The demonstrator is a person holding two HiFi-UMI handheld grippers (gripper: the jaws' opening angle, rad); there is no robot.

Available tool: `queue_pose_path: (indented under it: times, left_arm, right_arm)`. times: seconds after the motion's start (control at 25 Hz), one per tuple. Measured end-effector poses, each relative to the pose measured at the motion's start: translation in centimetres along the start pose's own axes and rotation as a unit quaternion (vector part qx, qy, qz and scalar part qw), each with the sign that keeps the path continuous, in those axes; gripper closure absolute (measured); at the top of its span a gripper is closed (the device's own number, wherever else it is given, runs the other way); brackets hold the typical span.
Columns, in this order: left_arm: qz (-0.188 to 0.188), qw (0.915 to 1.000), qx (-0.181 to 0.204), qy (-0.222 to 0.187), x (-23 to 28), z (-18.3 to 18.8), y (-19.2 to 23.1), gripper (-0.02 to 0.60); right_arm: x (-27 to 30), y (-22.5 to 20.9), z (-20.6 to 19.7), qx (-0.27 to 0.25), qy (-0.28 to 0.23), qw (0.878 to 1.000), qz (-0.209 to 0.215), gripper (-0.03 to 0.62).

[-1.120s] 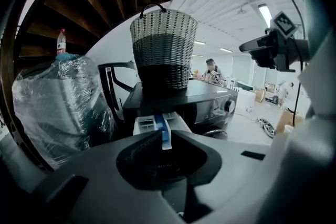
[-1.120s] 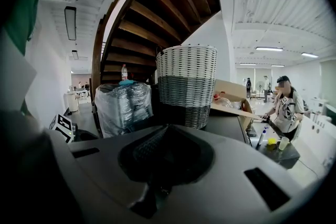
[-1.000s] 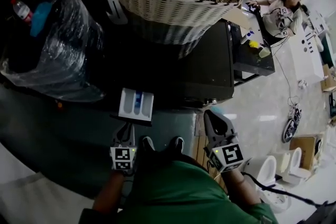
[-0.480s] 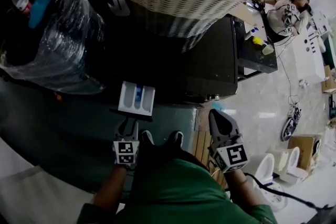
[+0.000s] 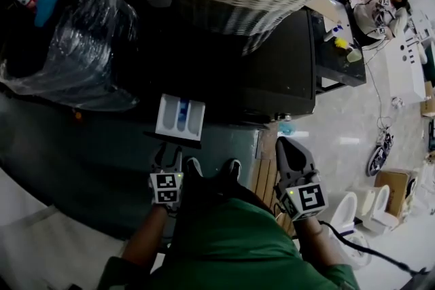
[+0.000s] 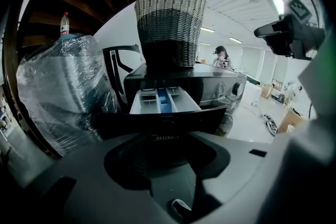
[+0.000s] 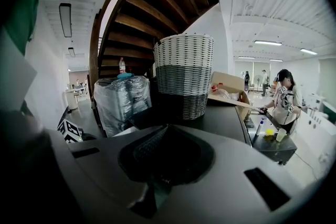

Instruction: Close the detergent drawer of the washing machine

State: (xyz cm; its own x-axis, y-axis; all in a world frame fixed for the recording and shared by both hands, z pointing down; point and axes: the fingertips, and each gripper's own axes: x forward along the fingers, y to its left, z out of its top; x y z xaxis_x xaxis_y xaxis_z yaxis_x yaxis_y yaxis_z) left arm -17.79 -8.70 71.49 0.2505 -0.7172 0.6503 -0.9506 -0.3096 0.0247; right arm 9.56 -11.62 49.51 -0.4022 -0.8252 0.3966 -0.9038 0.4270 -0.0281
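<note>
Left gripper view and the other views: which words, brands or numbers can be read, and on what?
"Midea": on the dark front of the detergent drawer, left gripper view.
Bottle label: too small to read.
Marker cubes: square patterns only, no letters.

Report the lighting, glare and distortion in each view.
Head view: the washing machine top is nearly black, while the pale floor at right glares. Left gripper view: fisheye bending at the edges, ceiling lamp blown out, detergent drawer sharp. Right gripper view: staircase underside dim, basket evenly lit.
</note>
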Motion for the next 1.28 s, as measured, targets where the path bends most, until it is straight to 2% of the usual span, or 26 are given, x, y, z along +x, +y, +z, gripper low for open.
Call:
queue_pose_path:
  times: [0.16, 0.48, 0.84, 1.28]
  left_arm:
    - [0.008, 1.0000, -0.002, 0.002, 0.5, 0.0, 0.1, 0.393]
    - [0.017, 0.9999, -0.001, -0.004, 1.3, 0.7, 0.2, 0.393]
    - [0.009, 0.9998, -0.001, -0.019, 4.1, 2.9, 0.6, 0.393]
    - [0.006, 0.9999, 0.001, -0.014, 7.0, 5.9, 1.2, 0.393]
  right_arm:
    - [0.1, -0.3, -0.4, -0.001, 0.019, 1.000, -0.013, 0.572]
    - [0.5, -0.5, -0.4, -0.002, 0.021, 1.000, -0.013, 0.572]
    - [0.0, -2.0, -0.3, 0.001, 0.021, 0.999, -0.030, 0.572]
    - [-0.1, -4.1, 0.1, 0.003, 0.000, 0.998, -0.060, 0.572]
